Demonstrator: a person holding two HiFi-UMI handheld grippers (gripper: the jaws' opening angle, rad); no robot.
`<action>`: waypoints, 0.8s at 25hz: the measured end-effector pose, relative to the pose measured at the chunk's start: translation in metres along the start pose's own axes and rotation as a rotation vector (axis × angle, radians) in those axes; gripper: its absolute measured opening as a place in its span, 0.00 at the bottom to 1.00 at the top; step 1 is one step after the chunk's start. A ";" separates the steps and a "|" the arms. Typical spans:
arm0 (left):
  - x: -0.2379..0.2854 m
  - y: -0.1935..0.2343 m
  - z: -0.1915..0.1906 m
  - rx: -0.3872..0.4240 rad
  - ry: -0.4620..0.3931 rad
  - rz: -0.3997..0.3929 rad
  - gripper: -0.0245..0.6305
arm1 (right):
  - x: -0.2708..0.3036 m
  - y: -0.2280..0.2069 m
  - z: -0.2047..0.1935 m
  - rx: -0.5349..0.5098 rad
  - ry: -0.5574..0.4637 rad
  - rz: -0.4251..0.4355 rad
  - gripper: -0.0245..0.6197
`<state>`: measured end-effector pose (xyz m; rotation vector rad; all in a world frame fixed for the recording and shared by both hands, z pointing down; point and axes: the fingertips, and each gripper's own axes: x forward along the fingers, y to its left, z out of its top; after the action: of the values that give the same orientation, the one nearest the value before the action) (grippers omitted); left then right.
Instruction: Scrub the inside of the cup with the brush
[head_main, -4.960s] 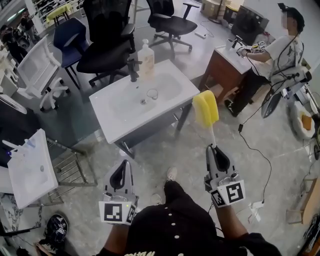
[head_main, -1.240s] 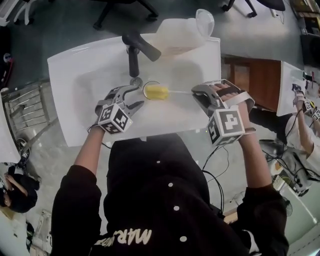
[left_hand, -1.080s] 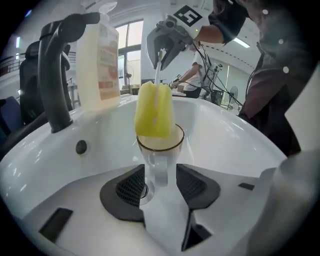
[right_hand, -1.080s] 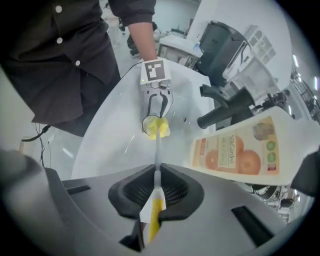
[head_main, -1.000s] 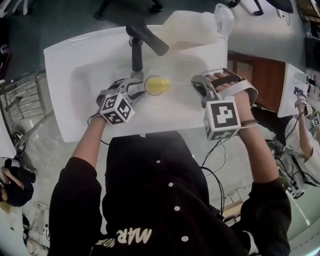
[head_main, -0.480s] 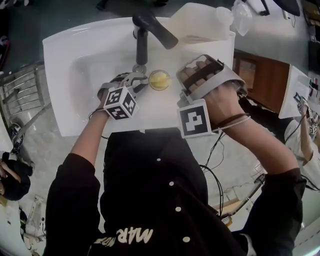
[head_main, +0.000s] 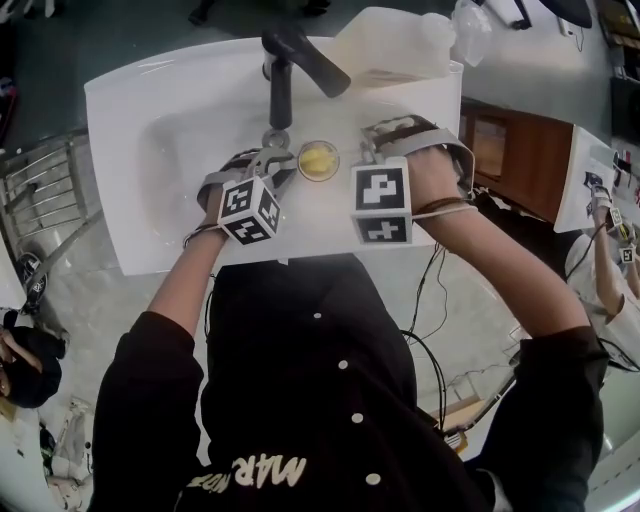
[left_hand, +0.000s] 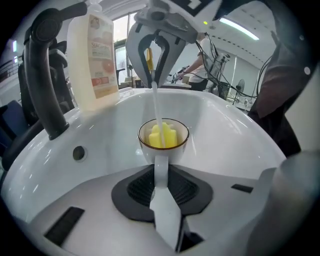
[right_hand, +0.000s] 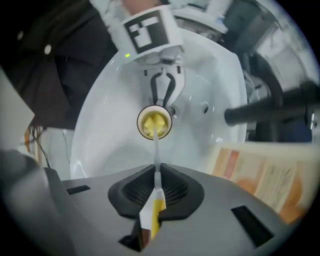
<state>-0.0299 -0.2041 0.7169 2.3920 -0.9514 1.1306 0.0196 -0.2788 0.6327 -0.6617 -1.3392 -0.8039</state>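
Left: your left hand-held gripper (head_main: 278, 168) has just been closing its jaws, narrow now, pinched on the handle of the cup (left_hand: 172, 150). The cup sits upright in the white sink (head_main: 180, 120), just in front of the black faucet (head_main: 285, 70) (soap bottle (head_main: 390, 45) behind, to the right). Right: your right hand-held gripper (right_hand: 156, 175), pointing down, clamps the stem of the brush (right_hand: 156, 150). Its yellow head is inside the cup.
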 end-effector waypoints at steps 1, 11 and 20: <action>0.000 0.000 0.001 0.017 0.004 0.006 0.17 | 0.003 0.005 -0.004 0.114 -0.040 0.063 0.11; -0.001 -0.003 0.005 0.129 0.041 0.055 0.17 | 0.000 0.039 -0.006 1.077 -0.380 0.616 0.12; -0.001 -0.003 0.005 0.124 0.052 0.062 0.17 | -0.019 0.062 0.011 1.749 -0.648 0.896 0.12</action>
<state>-0.0256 -0.2040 0.7130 2.4311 -0.9709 1.3040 0.0633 -0.2313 0.6172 0.0357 -1.5081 1.3733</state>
